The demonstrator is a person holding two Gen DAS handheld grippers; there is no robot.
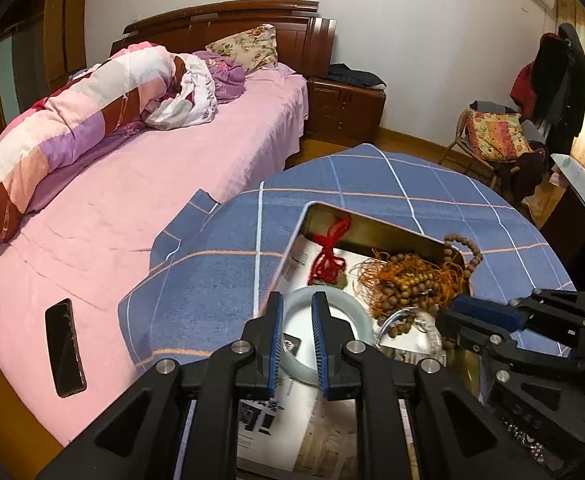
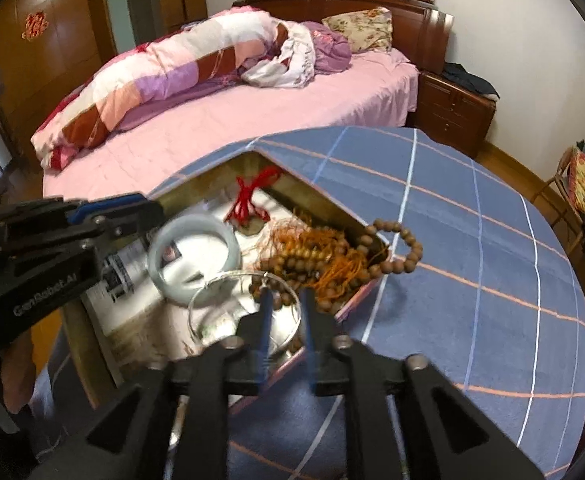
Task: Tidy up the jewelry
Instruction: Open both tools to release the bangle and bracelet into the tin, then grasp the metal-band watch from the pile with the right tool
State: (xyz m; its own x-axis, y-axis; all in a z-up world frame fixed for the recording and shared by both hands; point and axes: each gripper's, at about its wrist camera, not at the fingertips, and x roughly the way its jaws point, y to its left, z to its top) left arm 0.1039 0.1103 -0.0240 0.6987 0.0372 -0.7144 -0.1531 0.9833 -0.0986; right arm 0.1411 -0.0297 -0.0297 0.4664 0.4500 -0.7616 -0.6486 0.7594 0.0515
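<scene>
A shallow rectangular metal tin (image 1: 292, 240) with a brassy inner wall sits on the round worktop (image 2: 472, 240), which is draped in a blue woven cloth crossed by white and orange lines. Printed paper lines the tin's floor.

Inside it, a smooth, pale green jade-like bangle (image 2: 190, 258) lies flat near the left side. The left tongs (image 1: 297, 312), black with ribbed blue pads, stand slightly apart astride the bangle's near rim; whether the pads press it I cannot tell. Beside the bangle lies a knotted red cord (image 1: 328, 254) with a small pendant. To the right is a tangled heap of round brown wooden beads (image 2: 312, 256) and frayed orange thread, one beaded loop (image 2: 402, 246) hanging over the tin's rim.

A thin, shiny silver wire hoop (image 2: 244, 304) rests at the near side. The right tongs (image 2: 286, 300) are a little apart, the hoop's far arc running between their blurred tips, with no clear contact.
</scene>
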